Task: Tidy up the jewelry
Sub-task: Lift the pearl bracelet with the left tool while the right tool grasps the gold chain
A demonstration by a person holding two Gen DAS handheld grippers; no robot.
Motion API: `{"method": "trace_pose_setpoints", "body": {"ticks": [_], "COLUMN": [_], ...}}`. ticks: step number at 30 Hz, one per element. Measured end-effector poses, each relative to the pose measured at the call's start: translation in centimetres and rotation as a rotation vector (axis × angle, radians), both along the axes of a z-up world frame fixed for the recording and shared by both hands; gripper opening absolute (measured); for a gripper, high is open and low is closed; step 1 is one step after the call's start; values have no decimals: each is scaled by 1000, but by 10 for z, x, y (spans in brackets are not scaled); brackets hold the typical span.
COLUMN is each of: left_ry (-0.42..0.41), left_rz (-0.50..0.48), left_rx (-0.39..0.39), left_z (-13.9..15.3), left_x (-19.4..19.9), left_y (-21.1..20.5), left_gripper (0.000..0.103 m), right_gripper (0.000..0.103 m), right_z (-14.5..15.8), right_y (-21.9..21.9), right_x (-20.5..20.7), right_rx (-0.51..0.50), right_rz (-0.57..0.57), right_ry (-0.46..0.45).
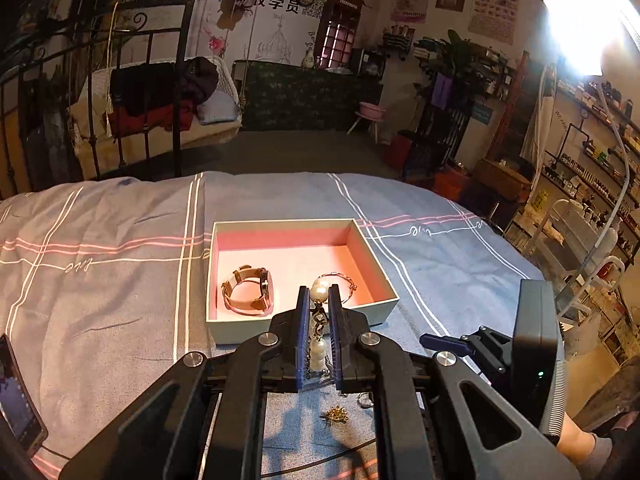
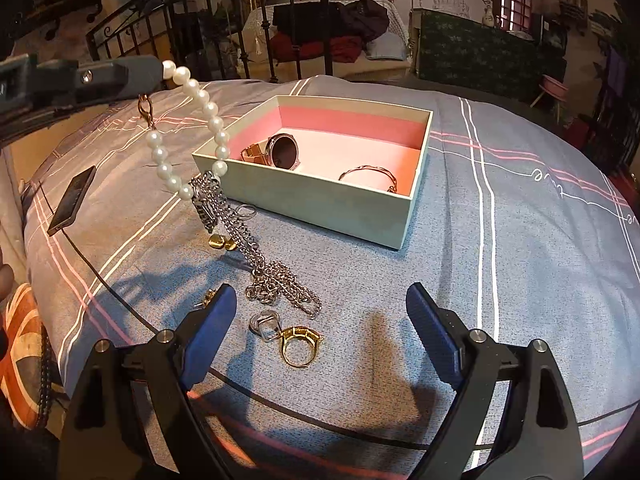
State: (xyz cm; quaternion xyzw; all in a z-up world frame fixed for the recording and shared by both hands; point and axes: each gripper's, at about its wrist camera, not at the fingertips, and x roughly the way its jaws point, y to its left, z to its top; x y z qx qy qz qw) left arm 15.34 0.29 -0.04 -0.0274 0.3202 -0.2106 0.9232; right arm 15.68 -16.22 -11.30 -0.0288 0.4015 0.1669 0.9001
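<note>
My left gripper [image 1: 319, 294] is shut on a pearl necklace [image 1: 319, 292] and holds it above the bedspread, just short of the box's near wall; it also shows in the right wrist view [image 2: 162, 70]. The pearl necklace [image 2: 208, 110] hangs down, its silver chain [image 2: 276, 280] trailing on the cloth. The open pale box [image 2: 320, 204] with a pink lining holds a watch [image 2: 280, 152] and a thin bangle [image 2: 370, 174]. My right gripper [image 2: 320, 308] is open and empty, above a gold ring [image 2: 300, 346] and a silver ring [image 2: 266, 326].
A phone [image 2: 74, 200] lies at the left on the bedspread. A gold brooch [image 1: 336, 416] and a small ring [image 1: 365, 400] lie under my left gripper. Two gold beads [image 2: 222, 243] and a thin silver ring [image 2: 247, 211] lie by the box. An iron bed frame [image 2: 208, 36] stands behind.
</note>
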Motion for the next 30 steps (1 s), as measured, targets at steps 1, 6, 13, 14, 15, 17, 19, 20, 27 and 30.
{"method": "trace_pose_setpoints", "body": {"ticks": [1, 6, 13, 14, 15, 17, 19, 20, 27, 30], "left_ry": [-11, -33, -33, -30, -27, -5, 24, 43, 153, 170], "left_rz": [-4, -29, -21, -15, -4, 10, 28, 38, 69, 78], "left_rx": [-4, -43, -67, -60, -55, -54, -52, -45, -24, -6], "left_z": [5, 21, 24, 22, 19, 12, 1, -7, -53, -60], "left_x": [-2, -7, -13, -13, -13, -10, -5, -2, 10, 11], "left_y": [-1, -2, 2, 3, 5, 11, 16, 18, 24, 23], "left_gripper": [9, 9, 9, 9, 9, 9, 9, 9, 9, 9], "right_gripper": [86, 85, 21, 8, 8, 8, 8, 8, 8, 8], "right_z": [1, 11, 6, 6, 5, 7, 11, 14, 48, 57], "right_y": [1, 10, 45, 48, 48, 46, 41, 38, 21, 18], "right_x": [0, 5, 28, 30, 30, 28, 24, 20, 5, 2], "right_rx": [6, 42, 58, 63, 75, 79, 76, 85, 120, 132], "right_rz": [5, 53, 160, 162, 158, 145, 125, 116, 99, 93], "right_ry": [-1, -25, -31, -28, -25, -34, -58, -71, -153, -175]}}
